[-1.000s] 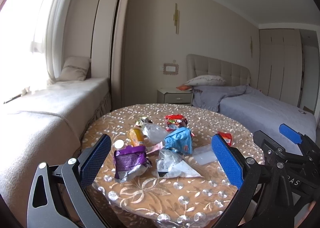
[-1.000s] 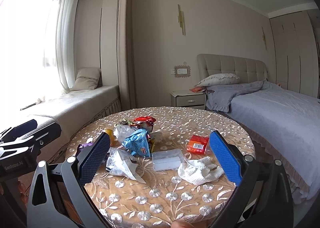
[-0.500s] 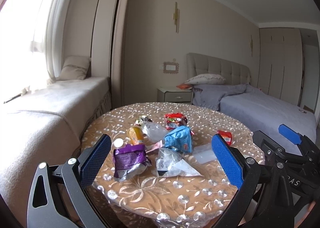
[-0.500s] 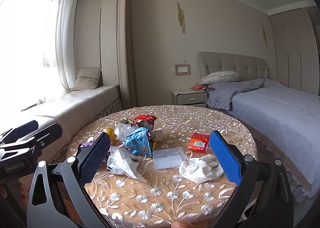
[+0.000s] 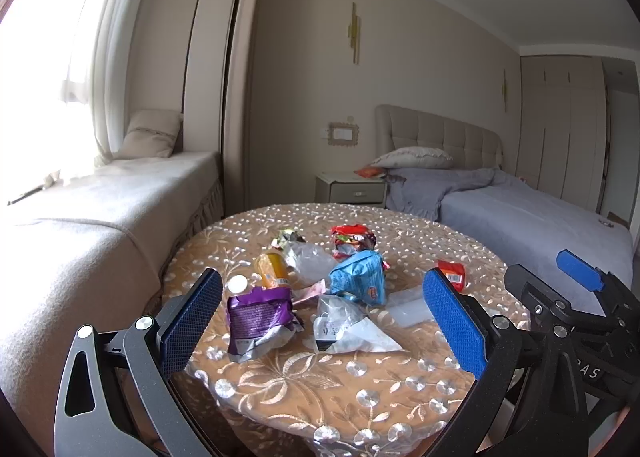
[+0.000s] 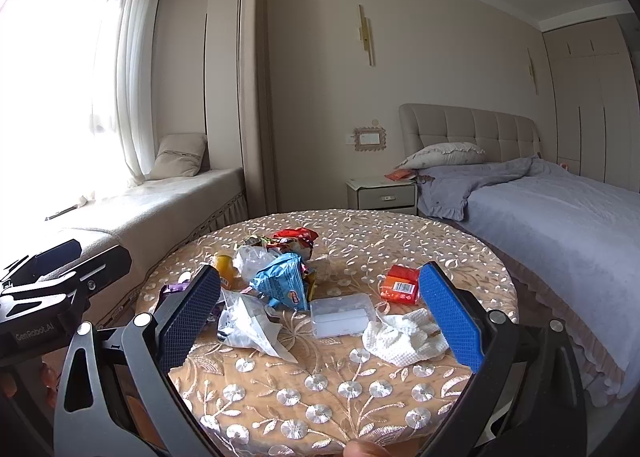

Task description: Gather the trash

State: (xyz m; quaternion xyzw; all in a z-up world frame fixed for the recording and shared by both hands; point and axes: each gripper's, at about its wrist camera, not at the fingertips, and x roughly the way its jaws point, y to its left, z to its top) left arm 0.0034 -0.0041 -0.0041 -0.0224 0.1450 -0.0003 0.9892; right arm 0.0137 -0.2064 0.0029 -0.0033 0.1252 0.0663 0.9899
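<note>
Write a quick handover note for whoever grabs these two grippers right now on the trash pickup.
Left gripper: open, empty, short of the table.
Right gripper: open, empty, likewise.
All trash lies on the round embroidered table: purple snack wrapper, orange plastic bottle, blue chip bag, red crumpled wrapper, small red packet, clear plastic box, crumpled white tissue, clear plastic bags.
Done: nothing picked up.
Left: everything. No bin is in view.

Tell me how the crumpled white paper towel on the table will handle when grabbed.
The crumpled white paper towel looks soft and floppy, so it should squash flat between the pads. It probably weighs almost nothing. Lying loose on the embroidered tablecloth, it may slide if nudged.
</note>
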